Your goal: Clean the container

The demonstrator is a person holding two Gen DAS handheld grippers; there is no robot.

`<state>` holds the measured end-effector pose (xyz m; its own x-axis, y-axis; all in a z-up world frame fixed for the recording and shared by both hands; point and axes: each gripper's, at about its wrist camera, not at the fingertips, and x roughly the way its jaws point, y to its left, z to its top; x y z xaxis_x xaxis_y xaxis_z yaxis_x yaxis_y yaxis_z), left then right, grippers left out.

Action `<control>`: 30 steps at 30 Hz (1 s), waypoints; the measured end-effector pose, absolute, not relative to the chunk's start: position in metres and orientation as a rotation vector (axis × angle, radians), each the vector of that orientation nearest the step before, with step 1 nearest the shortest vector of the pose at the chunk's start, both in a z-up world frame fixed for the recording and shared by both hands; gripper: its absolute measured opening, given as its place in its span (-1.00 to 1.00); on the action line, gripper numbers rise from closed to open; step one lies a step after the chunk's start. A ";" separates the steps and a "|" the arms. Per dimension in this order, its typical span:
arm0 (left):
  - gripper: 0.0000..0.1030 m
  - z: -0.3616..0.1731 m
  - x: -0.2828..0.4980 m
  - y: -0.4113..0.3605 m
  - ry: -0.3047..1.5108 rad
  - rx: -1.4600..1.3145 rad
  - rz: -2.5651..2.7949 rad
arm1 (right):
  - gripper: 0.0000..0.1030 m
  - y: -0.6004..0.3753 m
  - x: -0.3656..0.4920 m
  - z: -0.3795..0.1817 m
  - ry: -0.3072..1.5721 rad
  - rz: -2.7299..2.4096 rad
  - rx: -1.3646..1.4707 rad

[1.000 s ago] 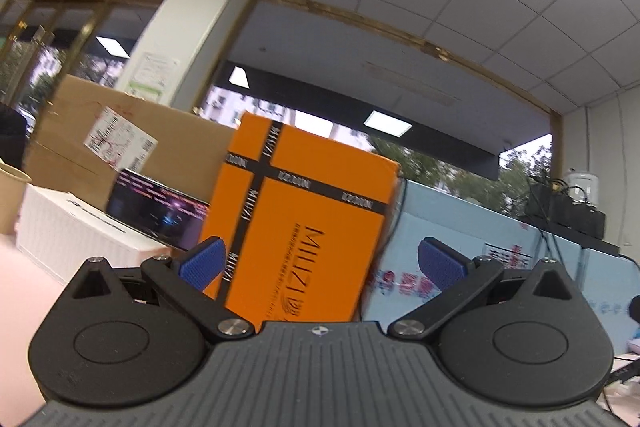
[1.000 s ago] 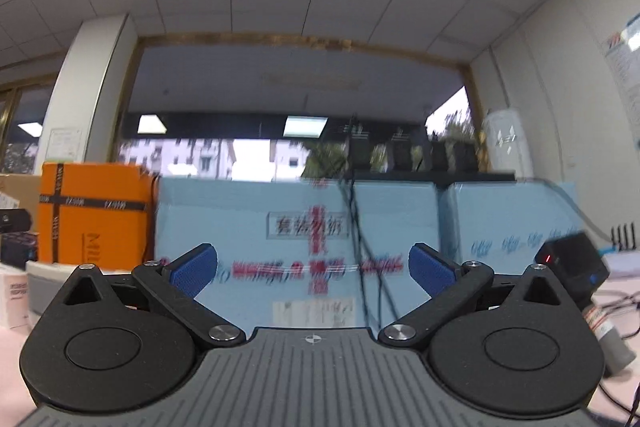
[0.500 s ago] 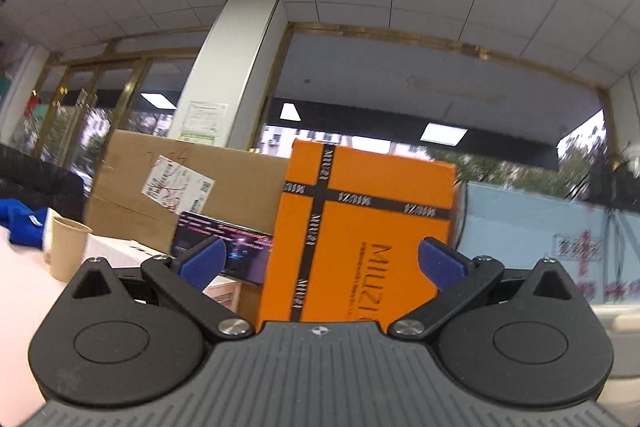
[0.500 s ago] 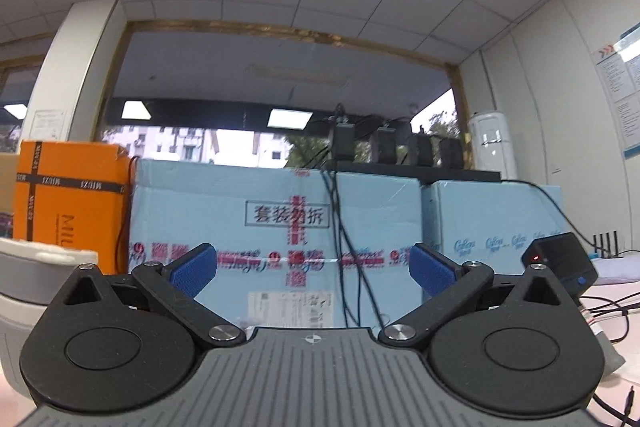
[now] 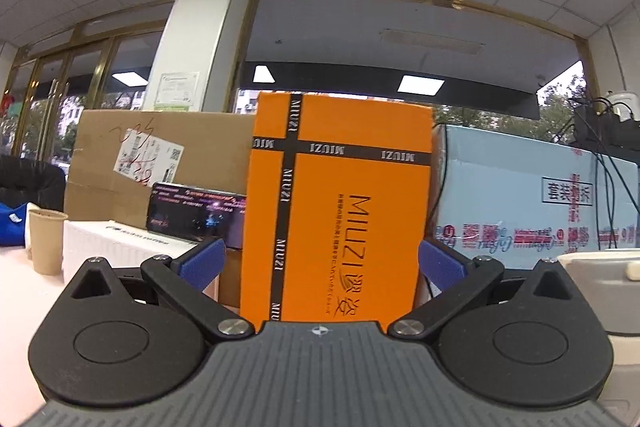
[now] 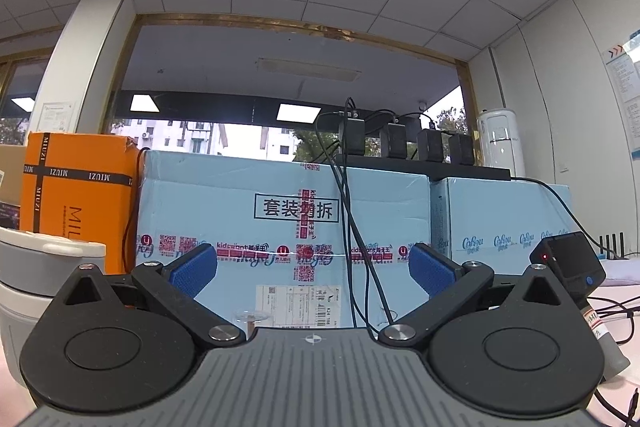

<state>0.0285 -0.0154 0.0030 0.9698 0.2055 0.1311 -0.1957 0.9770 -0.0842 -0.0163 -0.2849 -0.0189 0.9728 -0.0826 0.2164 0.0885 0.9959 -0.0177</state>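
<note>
A grey container with a cream lid [image 6: 44,267] stands at the left edge of the right wrist view, beside my right gripper [image 6: 312,267], which is open and empty. The same container [image 5: 600,271] shows at the right edge of the left wrist view. My left gripper [image 5: 320,261] is open and empty, facing an orange box [image 5: 340,203]. Both grippers point level across the table. The container's inside is hidden.
Light blue cartons [image 6: 280,227] with cables hanging over them stand at the back. A brown carton [image 5: 160,155], a white box [image 5: 120,247] and a paper cup [image 5: 46,241] are at the left. A black device [image 6: 572,267] and cables lie at the right.
Both views have swung left and levelled. The orange box has come between the left fingers, and the container has come into view at the left of the right view. Both grippers stay open.
</note>
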 end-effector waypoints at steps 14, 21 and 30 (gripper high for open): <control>1.00 0.004 0.027 -0.021 -0.164 -0.038 0.159 | 1.00 -0.288 -0.019 -0.018 -0.228 -0.079 -0.006; 1.00 0.005 0.024 -0.025 -0.185 -0.014 0.133 | 1.00 -0.293 -0.019 -0.018 -0.219 -0.061 0.022; 1.00 0.005 0.024 -0.024 -0.182 -0.025 0.133 | 1.00 -0.298 -0.018 -0.018 -0.217 -0.069 0.053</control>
